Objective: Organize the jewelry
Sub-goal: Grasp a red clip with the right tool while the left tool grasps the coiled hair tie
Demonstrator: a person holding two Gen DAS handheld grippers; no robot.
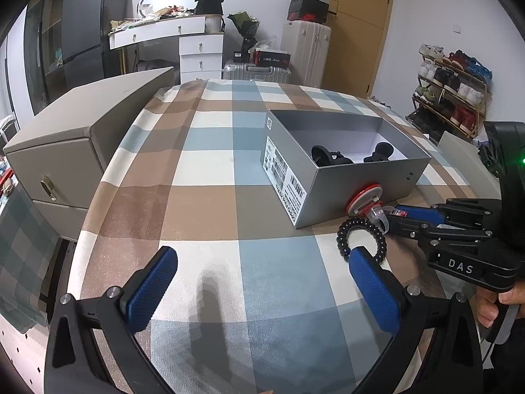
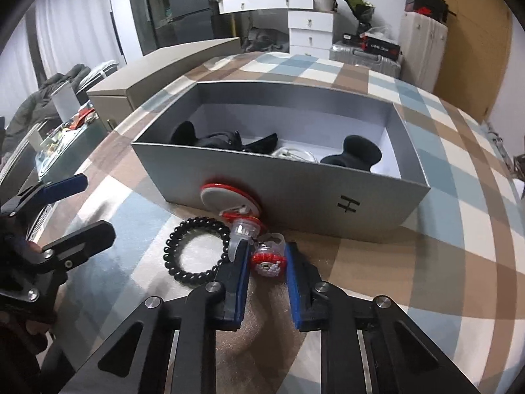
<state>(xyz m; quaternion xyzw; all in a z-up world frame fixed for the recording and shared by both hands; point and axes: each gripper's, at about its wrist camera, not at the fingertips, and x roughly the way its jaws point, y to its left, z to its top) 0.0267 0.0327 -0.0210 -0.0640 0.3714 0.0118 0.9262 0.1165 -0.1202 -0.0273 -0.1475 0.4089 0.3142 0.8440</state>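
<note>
A red ring is clamped in the right gripper jaws beside the bracelet; the left gripper jaws are held apart.

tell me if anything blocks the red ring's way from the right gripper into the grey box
Only the box's near wall stands between them. The right gripper is closed on the red ring; the round red-rimmed piece and black bracelet lie left.
</note>
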